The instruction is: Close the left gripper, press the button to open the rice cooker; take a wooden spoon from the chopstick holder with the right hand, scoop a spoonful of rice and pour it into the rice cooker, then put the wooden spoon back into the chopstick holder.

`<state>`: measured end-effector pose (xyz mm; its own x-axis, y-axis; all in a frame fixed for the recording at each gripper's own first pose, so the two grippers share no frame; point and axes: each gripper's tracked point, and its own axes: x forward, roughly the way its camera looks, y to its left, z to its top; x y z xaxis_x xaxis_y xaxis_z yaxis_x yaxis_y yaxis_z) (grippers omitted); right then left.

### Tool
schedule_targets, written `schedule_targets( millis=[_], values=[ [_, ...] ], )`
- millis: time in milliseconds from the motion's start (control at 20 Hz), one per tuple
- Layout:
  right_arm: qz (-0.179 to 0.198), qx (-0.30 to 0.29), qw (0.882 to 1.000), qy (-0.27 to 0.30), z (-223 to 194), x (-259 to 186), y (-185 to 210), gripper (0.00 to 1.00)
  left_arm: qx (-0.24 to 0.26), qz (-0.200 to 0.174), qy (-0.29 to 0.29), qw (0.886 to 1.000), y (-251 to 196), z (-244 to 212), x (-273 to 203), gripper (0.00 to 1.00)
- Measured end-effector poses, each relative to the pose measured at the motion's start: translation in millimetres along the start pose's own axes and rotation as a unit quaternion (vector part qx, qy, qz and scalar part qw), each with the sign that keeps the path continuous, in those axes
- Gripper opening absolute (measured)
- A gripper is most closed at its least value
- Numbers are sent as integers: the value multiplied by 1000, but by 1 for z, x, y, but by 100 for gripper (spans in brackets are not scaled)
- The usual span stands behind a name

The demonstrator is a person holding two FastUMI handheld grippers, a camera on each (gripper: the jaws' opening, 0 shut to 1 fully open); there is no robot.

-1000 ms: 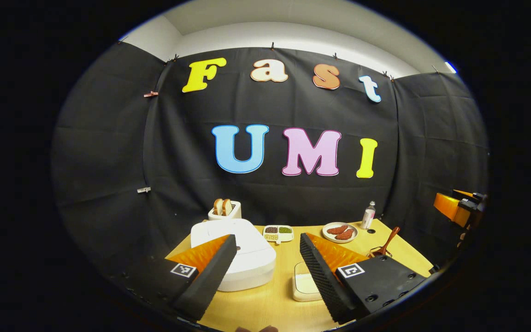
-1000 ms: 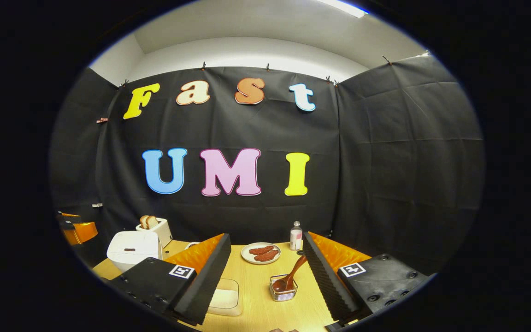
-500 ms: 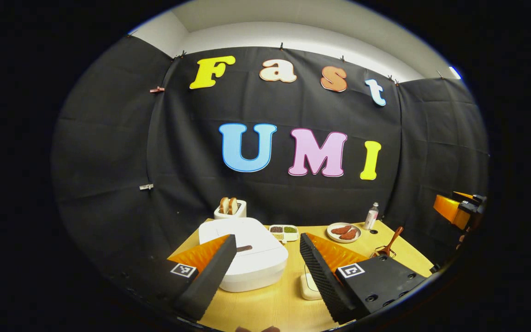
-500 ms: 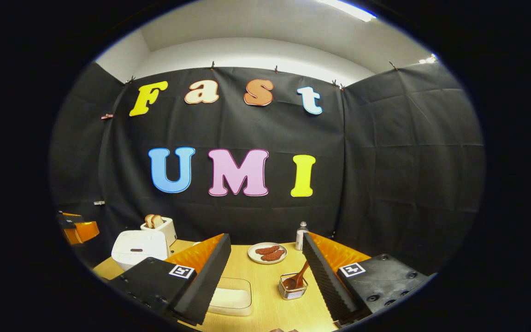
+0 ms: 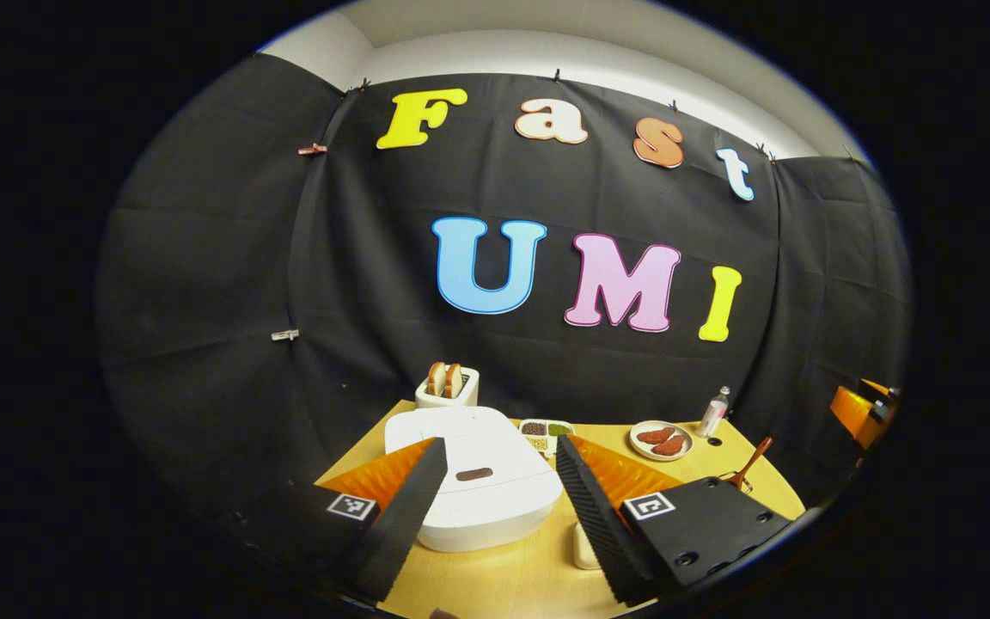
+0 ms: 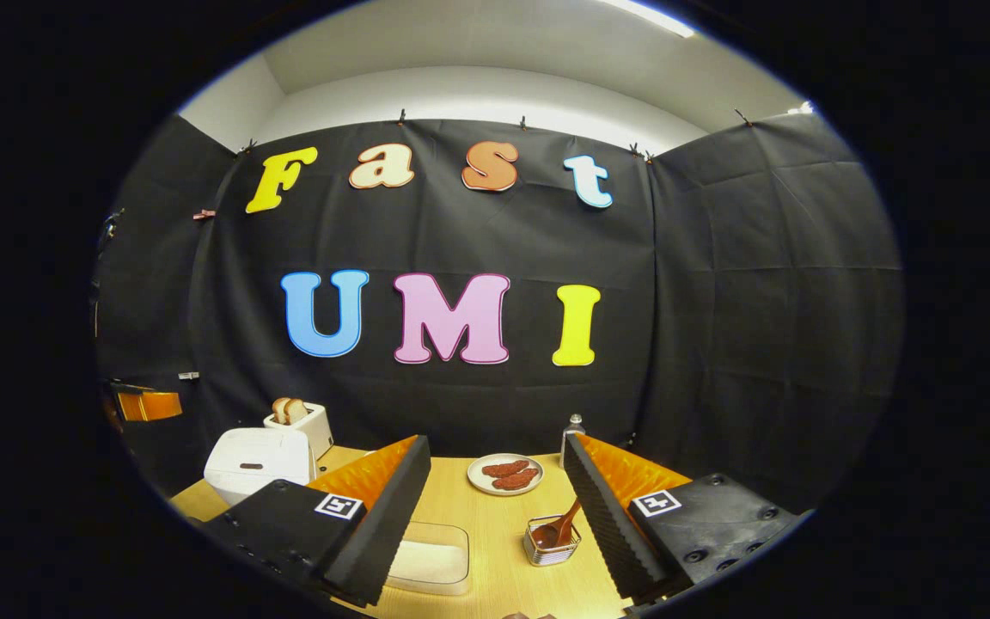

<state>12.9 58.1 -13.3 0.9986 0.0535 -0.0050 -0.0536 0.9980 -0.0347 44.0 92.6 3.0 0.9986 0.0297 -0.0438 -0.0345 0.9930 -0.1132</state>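
Left gripper (image 5: 495, 507) released, jaws wide, above the near edge of the closed white rice cooker (image 5: 482, 481) on the tabletop (image 5: 512, 576). Right gripper (image 6: 495, 516) also released, holding nothing. Wooden spoon (image 6: 559, 529) leans in the chopstick holder (image 6: 551, 550), right of the clear rice container (image 6: 430, 559).

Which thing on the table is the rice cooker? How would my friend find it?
Start at the wooden table and look to its left end. The rice cooker is the big white rounded box there, just in front of the small toaster with bread slices poking out. It is the biggest thing on the table, with one dark button on its closed lid.
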Motion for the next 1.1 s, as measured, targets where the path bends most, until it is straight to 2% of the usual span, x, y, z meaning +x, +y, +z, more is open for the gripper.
schedule_targets(
  millis=[100,250,500,700,1100],
  values=[
    [-5,3,1000,9,-6,4,-8,98,-13,-1,11,1000,6,1,15,83],
    [-12,4,1000,18,-13,10,-21,98,-6,5,31,999,18,-3,40,64],
    [-25,-2,999,33,-24,13,-40,98,12,-5,68,998,23,-19,84,36],
    [-33,-7,998,49,-35,9,-50,98,1,-1,96,995,28,-39,118,9],
    [-45,-2,996,71,-48,3,-67,98,-24,-7,174,984,34,-109,166,7]
  ],
)
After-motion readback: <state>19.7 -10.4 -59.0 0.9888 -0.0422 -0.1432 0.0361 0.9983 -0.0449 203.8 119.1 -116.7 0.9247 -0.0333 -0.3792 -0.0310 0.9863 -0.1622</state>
